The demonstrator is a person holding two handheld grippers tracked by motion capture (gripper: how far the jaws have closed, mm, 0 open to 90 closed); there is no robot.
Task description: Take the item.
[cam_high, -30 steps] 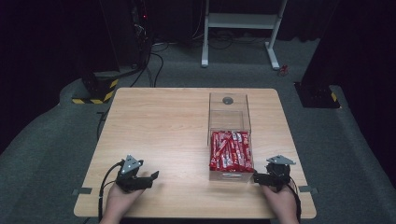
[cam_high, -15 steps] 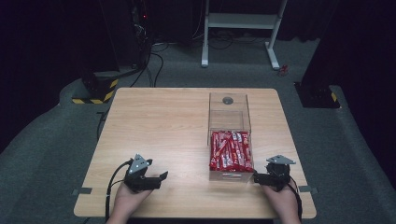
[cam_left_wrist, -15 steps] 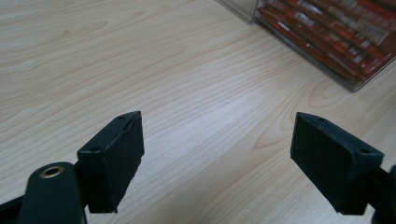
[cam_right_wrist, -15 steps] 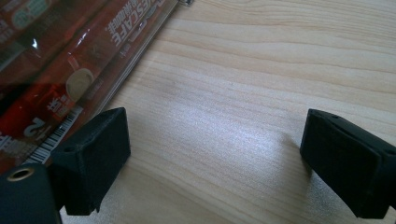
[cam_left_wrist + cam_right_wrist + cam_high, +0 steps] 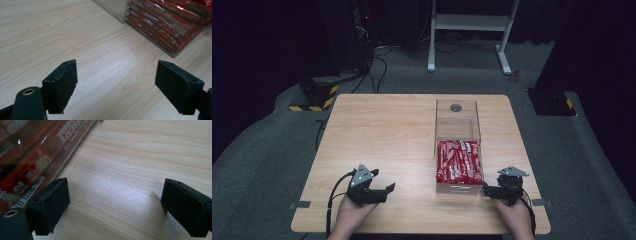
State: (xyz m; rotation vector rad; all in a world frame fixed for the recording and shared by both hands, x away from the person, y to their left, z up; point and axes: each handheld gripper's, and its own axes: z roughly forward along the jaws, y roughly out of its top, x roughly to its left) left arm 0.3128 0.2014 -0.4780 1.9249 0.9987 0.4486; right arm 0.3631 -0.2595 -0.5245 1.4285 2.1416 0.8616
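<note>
Wooden table (image 5: 387,135) bears clear box (image 5: 457,150); red packets (image 5: 458,161) hide its floor.

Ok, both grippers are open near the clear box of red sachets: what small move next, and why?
Probably ease the right gripper in toward the clear box. Its jaws stand wide open with nothing between them, right beside the box's near corner, where the red sachets are stacked. The left gripper, also open, sits farther off over the bare table.

A clear rectangular plastic box (image 5: 456,131) stands on the wooden counter (image 5: 382,140), its near half packed with red snack packets (image 5: 459,161).
</note>
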